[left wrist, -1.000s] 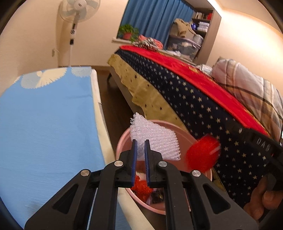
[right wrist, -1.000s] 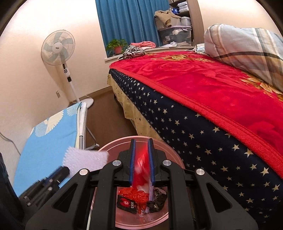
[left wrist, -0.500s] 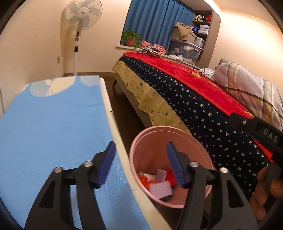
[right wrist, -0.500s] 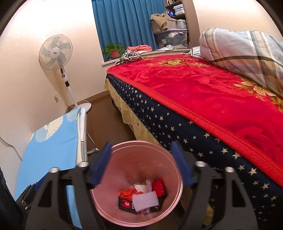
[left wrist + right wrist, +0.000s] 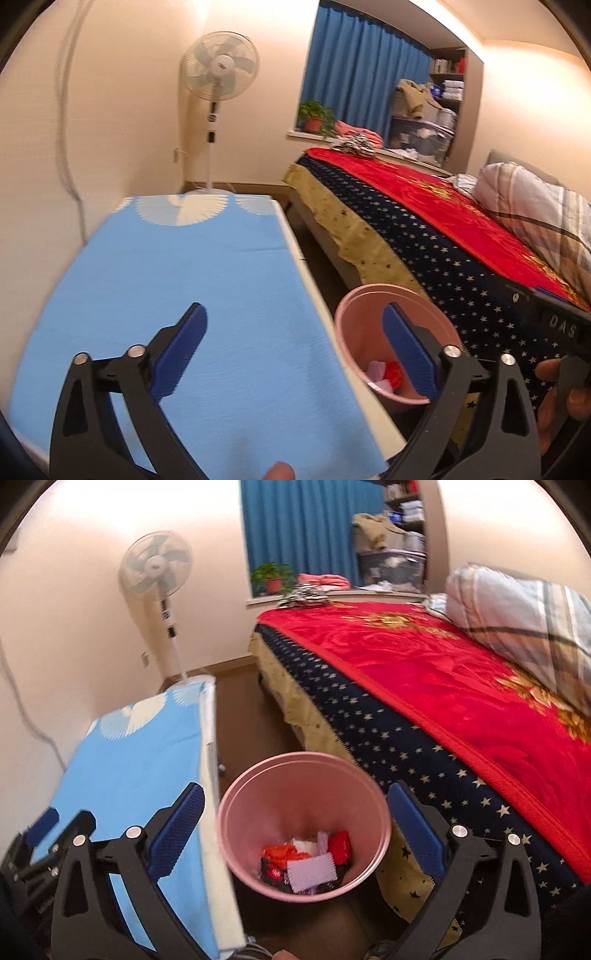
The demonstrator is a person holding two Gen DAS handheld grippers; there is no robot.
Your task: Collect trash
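A pink trash bin (image 5: 306, 768) stands on the floor between the blue table and the bed; it also shows in the left wrist view (image 5: 354, 306). Inside lie a white foam net piece (image 5: 312, 871), red wrappers (image 5: 282, 853) and a dark wrapper. My right gripper (image 5: 295, 827) is open and empty above the bin. My left gripper (image 5: 291, 350) is open and empty above the table's right edge, left of the bin. The other gripper's body shows at the right edge of the left wrist view (image 5: 554, 325).
A table with a blue cloth (image 5: 184, 280) is on the left. A bed with a red and starred blanket (image 5: 443, 686) is on the right. A standing fan (image 5: 219, 74) stands by the far wall. Brown floor runs between table and bed.
Both grippers opened and dropped the foam net and the red wrapper into the bin. Both then rose, and the left one swung left over the table.
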